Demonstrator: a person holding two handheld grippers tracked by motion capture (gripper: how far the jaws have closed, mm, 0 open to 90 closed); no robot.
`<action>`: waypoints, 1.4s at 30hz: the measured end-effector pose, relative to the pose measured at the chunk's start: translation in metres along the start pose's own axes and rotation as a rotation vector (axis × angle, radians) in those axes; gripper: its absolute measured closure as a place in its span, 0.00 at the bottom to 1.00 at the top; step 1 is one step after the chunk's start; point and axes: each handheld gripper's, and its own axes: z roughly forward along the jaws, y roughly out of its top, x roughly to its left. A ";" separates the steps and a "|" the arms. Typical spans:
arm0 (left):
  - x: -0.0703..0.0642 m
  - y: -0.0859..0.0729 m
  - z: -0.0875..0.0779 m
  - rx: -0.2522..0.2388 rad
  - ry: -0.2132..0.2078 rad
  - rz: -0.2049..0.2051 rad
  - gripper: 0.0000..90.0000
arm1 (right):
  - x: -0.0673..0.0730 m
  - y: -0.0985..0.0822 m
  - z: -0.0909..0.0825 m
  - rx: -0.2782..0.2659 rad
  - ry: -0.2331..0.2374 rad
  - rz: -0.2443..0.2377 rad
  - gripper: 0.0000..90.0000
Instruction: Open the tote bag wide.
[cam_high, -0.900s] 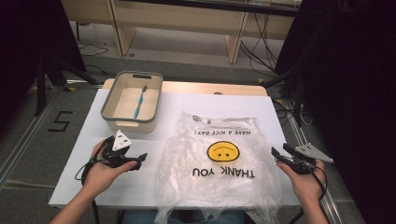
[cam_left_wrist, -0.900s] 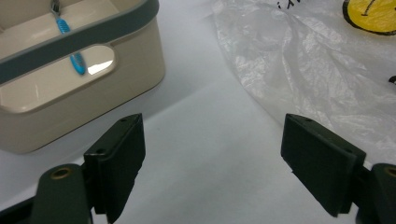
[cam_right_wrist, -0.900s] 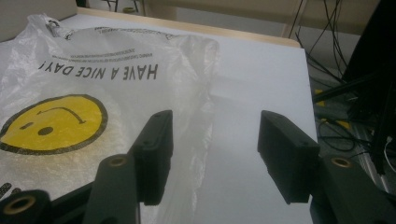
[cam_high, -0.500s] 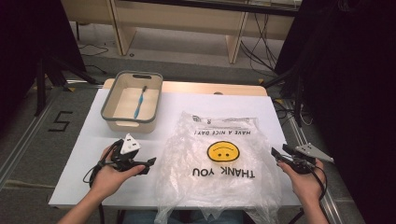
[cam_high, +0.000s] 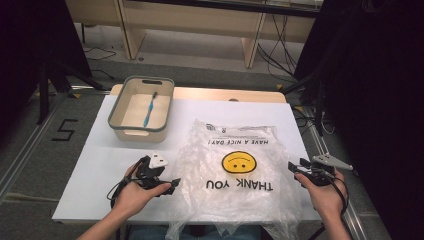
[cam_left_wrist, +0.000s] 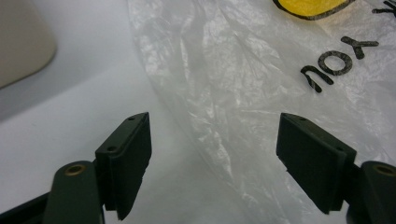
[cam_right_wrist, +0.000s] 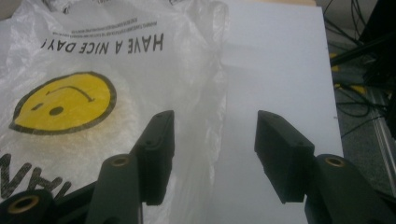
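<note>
This looks like a lab or recording studio rather than a home. A white-topped desk (cam_high: 125, 165) stands on a grey floor with a black number marking (cam_high: 65, 131) taped on it. Black curtains (cam_high: 370, 75) hang at both sides, bundles of cables (cam_high: 280, 52) trail across the floor, and plain wooden bench frames (cam_high: 200, 20) stand behind.
</note>
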 end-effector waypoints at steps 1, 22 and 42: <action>0.000 0.000 0.000 0.000 0.000 0.000 0.28 | 0.001 0.000 -0.001 0.022 0.002 0.003 0.53; -0.004 -0.003 0.027 0.163 0.001 0.101 0.97 | -0.001 -0.019 0.015 0.294 0.103 0.131 0.99; 0.033 0.043 0.027 0.039 0.142 0.121 0.99 | 0.012 -0.004 0.010 0.147 0.122 0.143 1.00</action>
